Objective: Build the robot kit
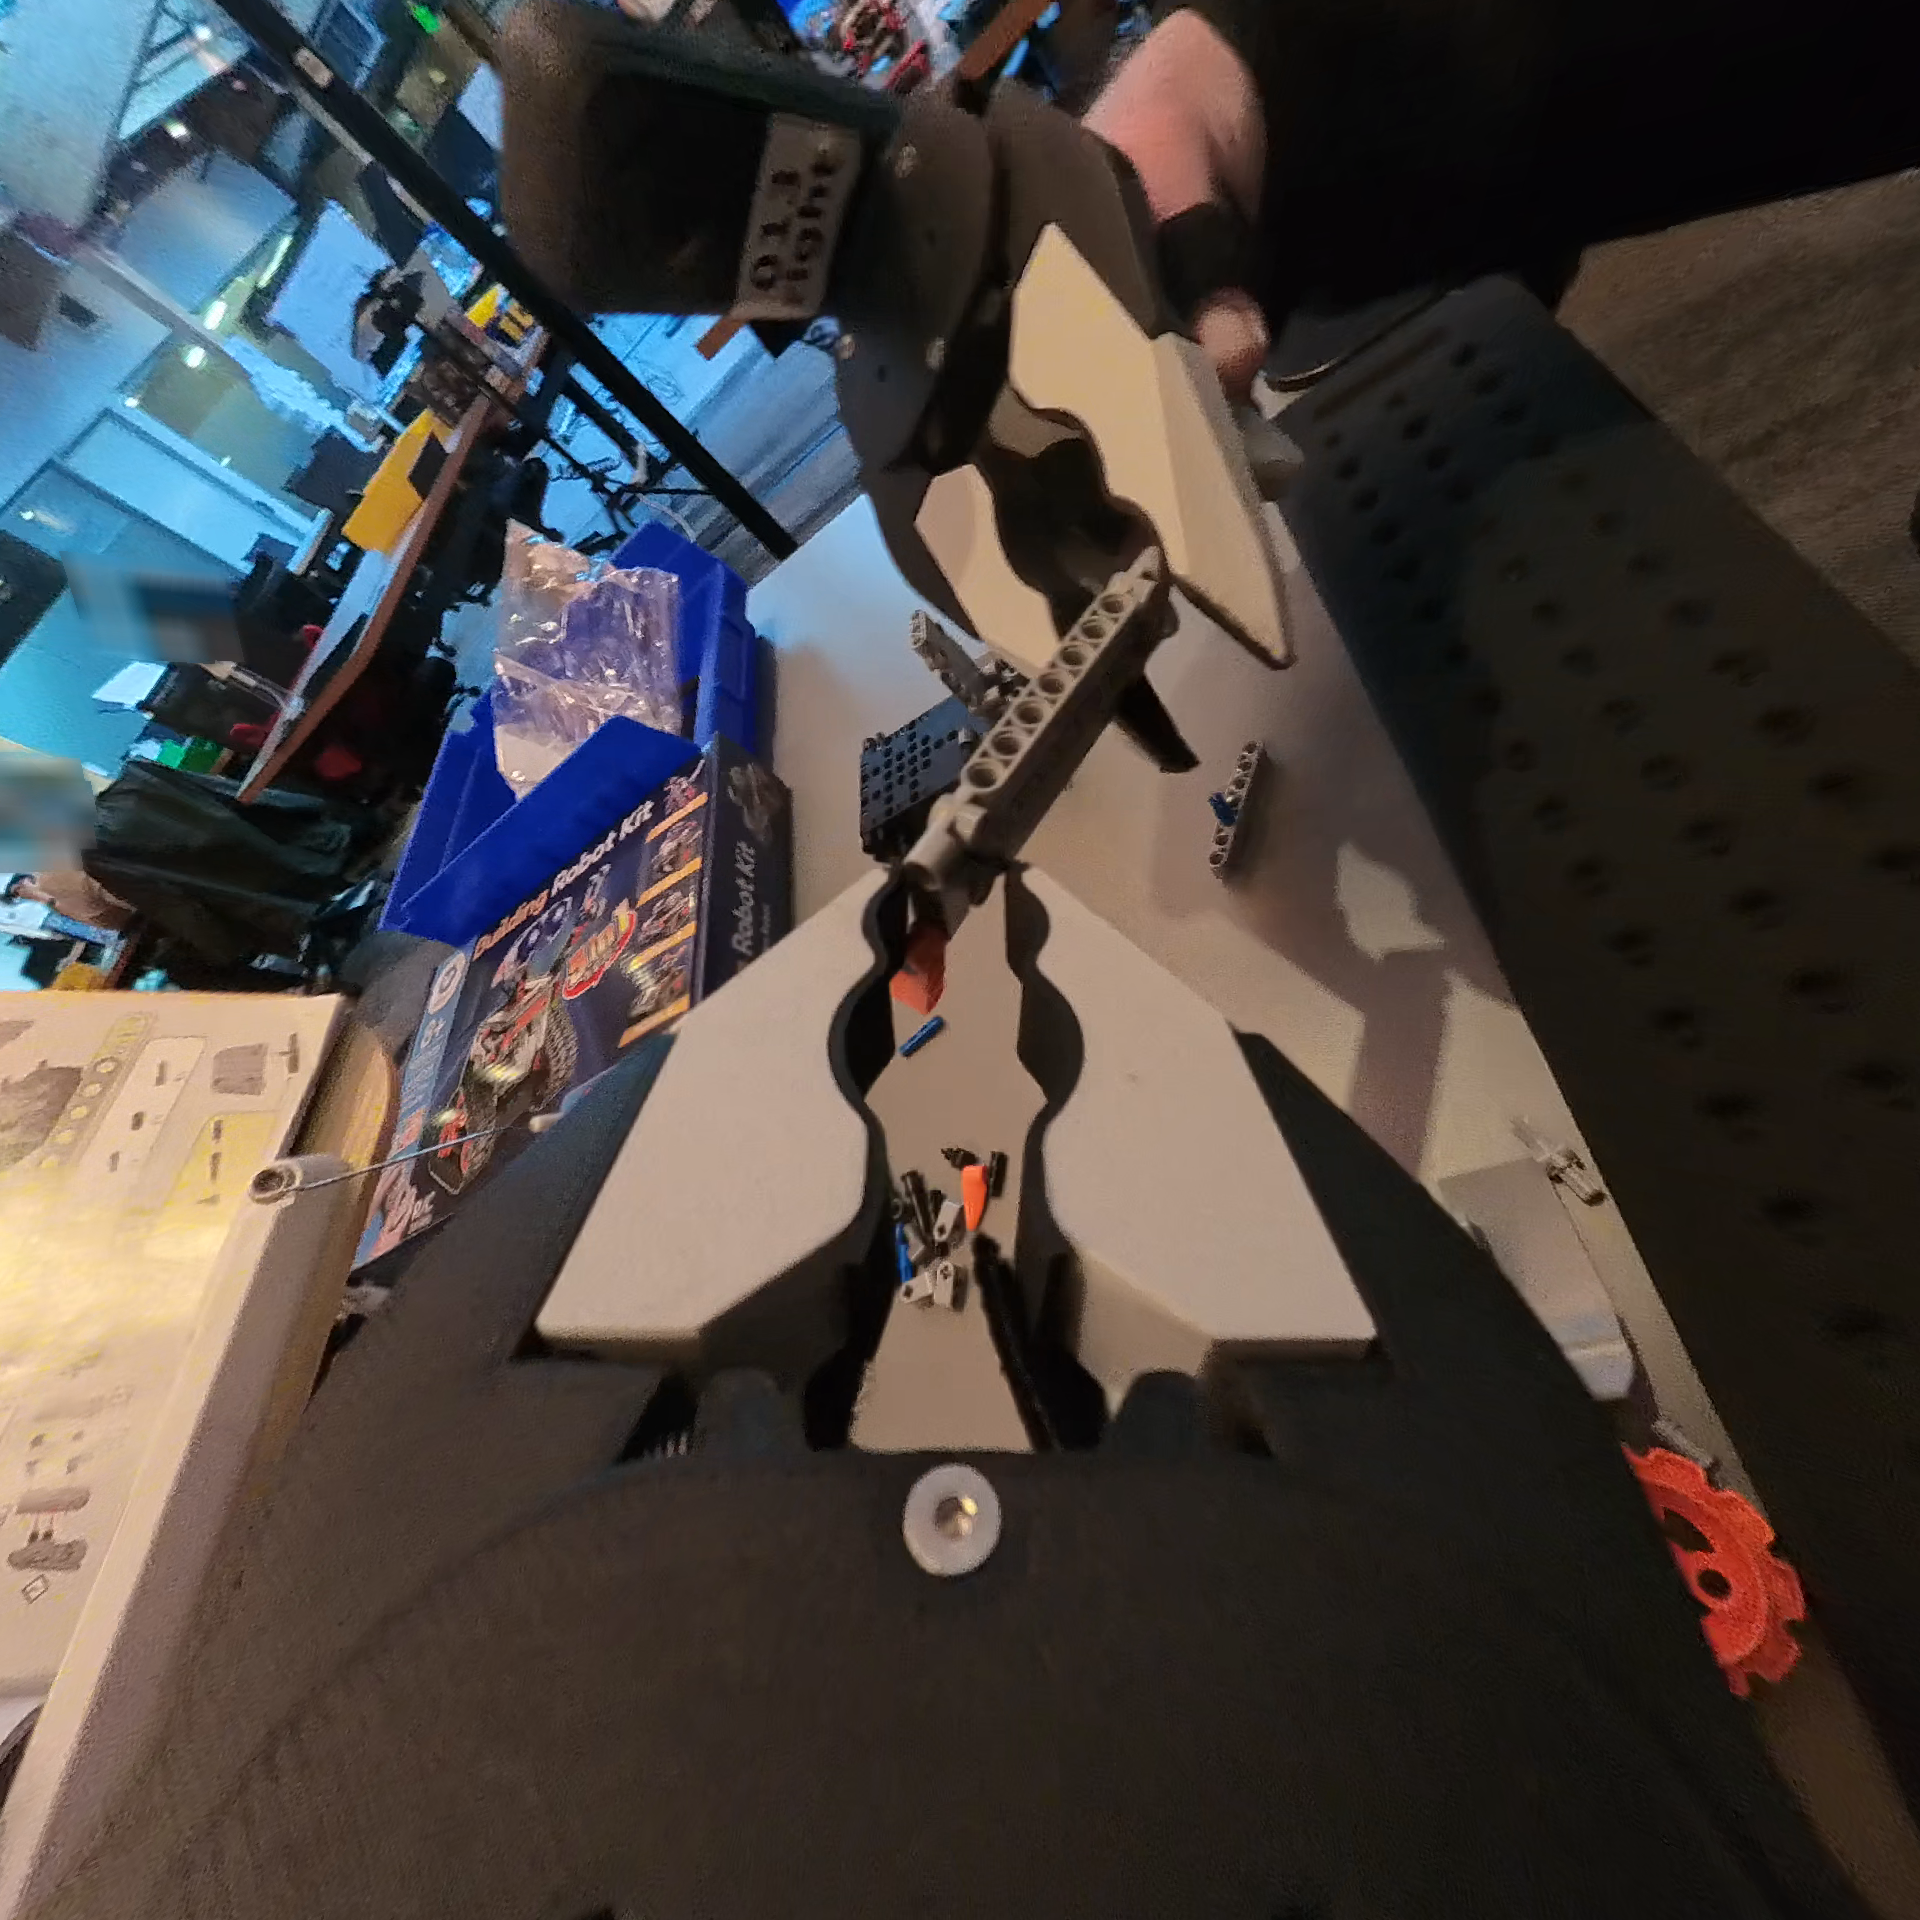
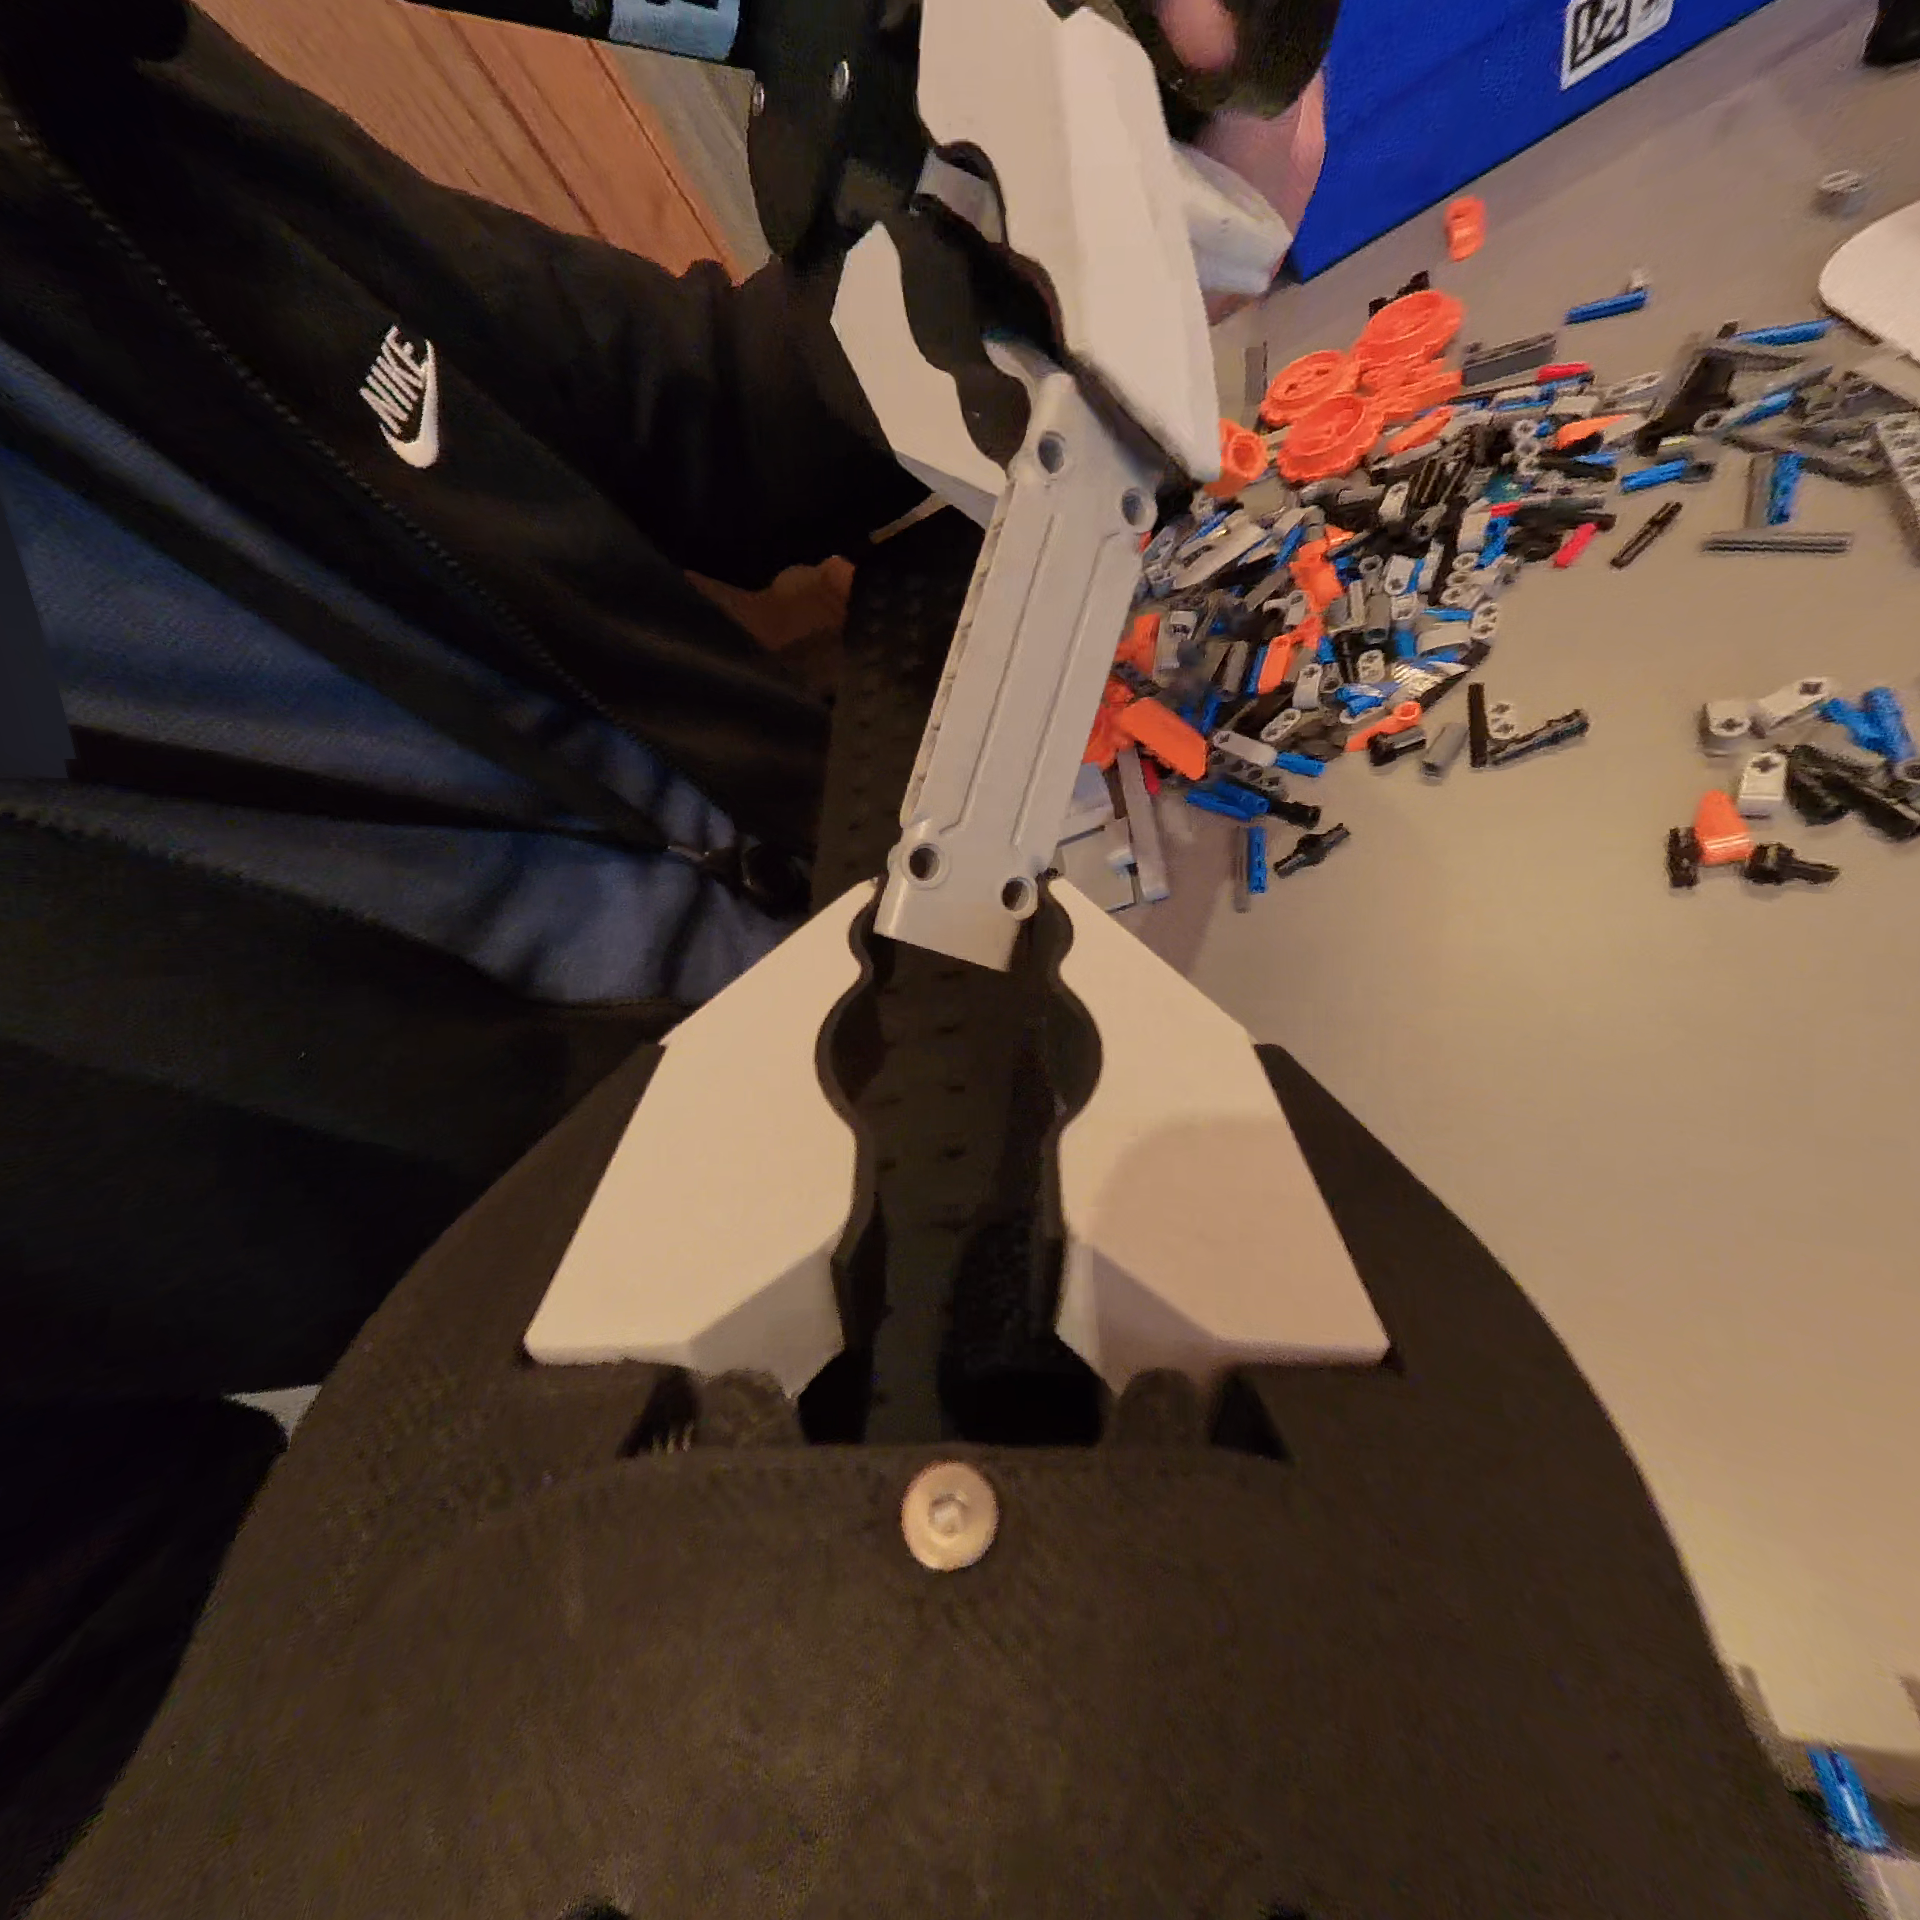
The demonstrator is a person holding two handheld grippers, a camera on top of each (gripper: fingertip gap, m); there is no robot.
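A long grey beam with a row of holes [image 1: 1049, 717] is held in the air above the grey table [image 1: 1299, 987], gripped at both ends. My left gripper [image 1: 948, 883] is shut on its near end. My right gripper [image 1: 1120, 608] comes down from the top of the left wrist view and is shut on the far end. In the right wrist view the same beam [image 2: 1029, 665] shows its flat ribbed face. There my right gripper [image 2: 961, 914] clamps its lower end and my left gripper [image 2: 1060, 436] clamps its upper end.
A big pile of loose orange, blue, grey and black bricks [image 2: 1403, 582] lies on the table with orange gears [image 2: 1361, 384]. Blue bins [image 1: 582, 790], a kit box [image 1: 603, 956] and an instruction booklet [image 1: 104, 1195] stand at the left. Small parts [image 1: 935, 1216] and a black perforated plate [image 1: 914, 769] lie below the beam. A person in a black jacket [image 2: 416, 468] is close. Both grippers' tips are roughly 25 cm from the black perforated plate [image 1: 914, 769].
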